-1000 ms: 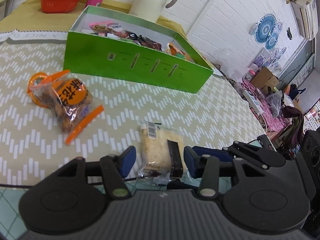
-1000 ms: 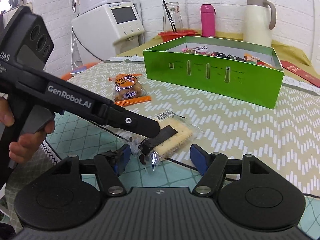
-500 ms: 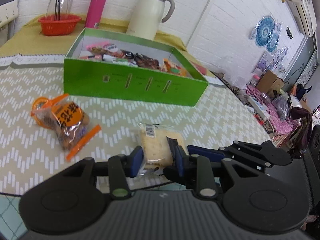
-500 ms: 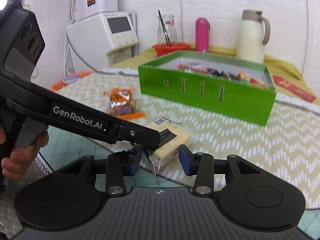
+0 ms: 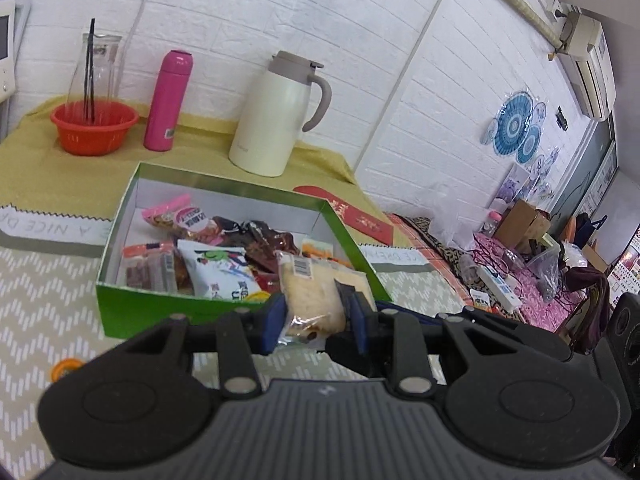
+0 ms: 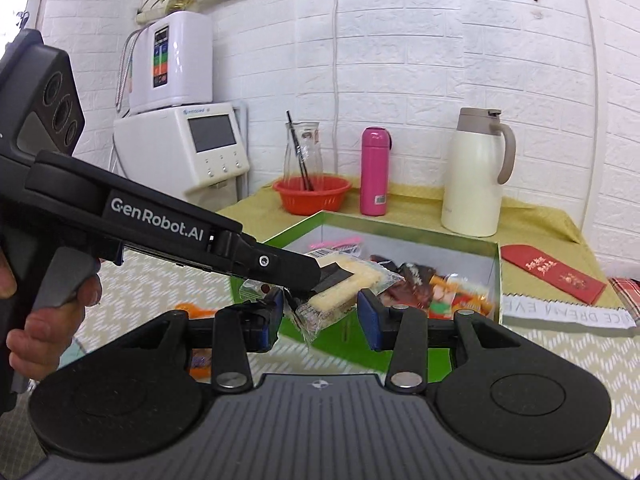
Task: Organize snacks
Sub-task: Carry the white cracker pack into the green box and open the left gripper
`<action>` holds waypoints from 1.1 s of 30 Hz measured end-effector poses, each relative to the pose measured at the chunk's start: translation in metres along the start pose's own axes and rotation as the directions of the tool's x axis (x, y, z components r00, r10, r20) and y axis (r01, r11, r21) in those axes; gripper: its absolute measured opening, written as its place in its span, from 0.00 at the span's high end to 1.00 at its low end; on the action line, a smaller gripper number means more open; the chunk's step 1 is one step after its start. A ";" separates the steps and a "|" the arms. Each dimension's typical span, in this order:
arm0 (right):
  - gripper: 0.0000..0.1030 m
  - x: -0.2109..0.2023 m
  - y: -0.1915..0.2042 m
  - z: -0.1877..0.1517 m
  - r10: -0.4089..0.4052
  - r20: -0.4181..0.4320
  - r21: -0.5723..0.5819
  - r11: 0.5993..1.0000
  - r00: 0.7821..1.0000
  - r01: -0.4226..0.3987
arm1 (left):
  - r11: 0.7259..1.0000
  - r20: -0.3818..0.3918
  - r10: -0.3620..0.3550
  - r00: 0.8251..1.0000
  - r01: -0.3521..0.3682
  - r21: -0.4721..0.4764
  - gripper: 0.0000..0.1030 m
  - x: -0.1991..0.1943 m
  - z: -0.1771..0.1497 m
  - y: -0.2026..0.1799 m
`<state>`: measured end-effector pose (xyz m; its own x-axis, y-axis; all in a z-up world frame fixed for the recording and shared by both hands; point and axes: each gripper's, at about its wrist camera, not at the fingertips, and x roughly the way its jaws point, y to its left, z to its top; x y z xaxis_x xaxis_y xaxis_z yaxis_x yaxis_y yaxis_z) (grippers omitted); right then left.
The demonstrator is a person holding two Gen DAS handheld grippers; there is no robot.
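A clear packet of pale crackers (image 5: 312,296) hangs in the air, just in front of the green box (image 5: 140,312). My left gripper (image 5: 316,320) is shut on it, its blue pads pressing both sides. In the right wrist view the same packet (image 6: 340,288) spans the pads of my right gripper (image 6: 322,314), which is also shut on it. My left gripper (image 6: 316,284) reaches in from the left, held by a hand (image 6: 52,320). The open box (image 6: 498,280) holds several wrapped snacks. An orange snack bag (image 6: 192,308) lies on the table, partly hidden.
Behind the box stand a cream jug (image 5: 280,120), a pink flask (image 5: 168,100) and a red bowl (image 5: 94,128) with a glass carafe in it. A red envelope (image 6: 552,272) lies right of the box. A white appliance (image 6: 180,152) stands at the back left.
Both grippers closed on the cracker packet as it lay on the table, then rose with it toward the green box. The orange bag stayed on the table.
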<state>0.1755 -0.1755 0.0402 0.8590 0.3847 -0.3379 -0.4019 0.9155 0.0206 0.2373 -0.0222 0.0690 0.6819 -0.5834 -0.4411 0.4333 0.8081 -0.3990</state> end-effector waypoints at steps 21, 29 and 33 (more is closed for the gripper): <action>0.31 0.089 -0.068 -0.003 -0.003 -0.069 0.080 0.997 0.998 0.009 | 0.998 -0.091 0.003 0.996 -0.008 -0.055 0.73 0.117 0.037 0.046; 0.00 0.084 -0.068 -0.011 -0.028 -0.012 0.042 0.999 1.000 0.029 | 0.996 0.017 0.089 0.996 -0.088 -0.014 0.27 0.103 0.034 0.046; 0.00 0.078 -0.059 -0.013 -0.019 -0.022 -0.006 1.000 1.000 0.019 | 0.985 0.042 0.169 0.985 -0.170 0.028 0.06 0.090 0.032 0.039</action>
<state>0.2617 -0.2011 0.0006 0.8593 0.3647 -0.3586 -0.3876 0.9218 0.0087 0.3350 -0.0409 0.0397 0.7695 -0.4347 -0.4679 0.3274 0.8976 -0.2953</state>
